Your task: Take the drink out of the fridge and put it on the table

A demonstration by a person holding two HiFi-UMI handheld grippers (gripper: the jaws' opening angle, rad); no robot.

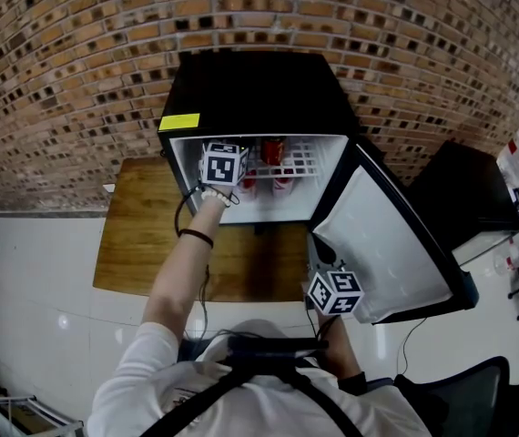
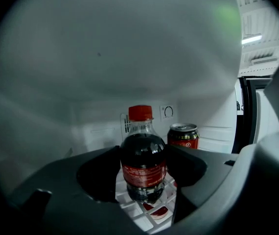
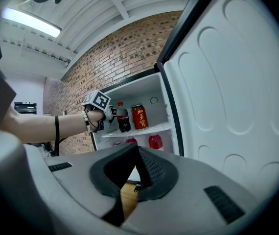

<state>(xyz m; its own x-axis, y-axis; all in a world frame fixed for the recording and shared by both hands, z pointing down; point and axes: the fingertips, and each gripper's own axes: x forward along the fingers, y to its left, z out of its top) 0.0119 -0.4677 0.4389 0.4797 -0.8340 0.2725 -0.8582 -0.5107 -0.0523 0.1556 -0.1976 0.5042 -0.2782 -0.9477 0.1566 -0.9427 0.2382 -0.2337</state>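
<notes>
A cola bottle (image 2: 143, 160) with a red cap stands on the white wire shelf (image 2: 151, 217) inside the open black mini fridge (image 1: 259, 89). My left gripper (image 2: 143, 168) reaches into the fridge, and its dark pads lie against both sides of the bottle. Just behind and to the right of the bottle stands a red drink can (image 2: 183, 136). The right gripper view shows the same bottle (image 3: 124, 122) and can (image 3: 139, 116) on the upper shelf, with the left gripper (image 3: 114, 115) at the bottle. My right gripper (image 3: 137, 153) hangs low by the fridge door, shut and empty.
The fridge door (image 1: 387, 244) swings open to the right. A wooden table (image 1: 150, 235) sits under and left of the fridge. Red drinks (image 3: 149, 142) stand on the lower shelf. A black seat (image 1: 464, 194) is at the right, a brick wall (image 1: 77, 80) behind.
</notes>
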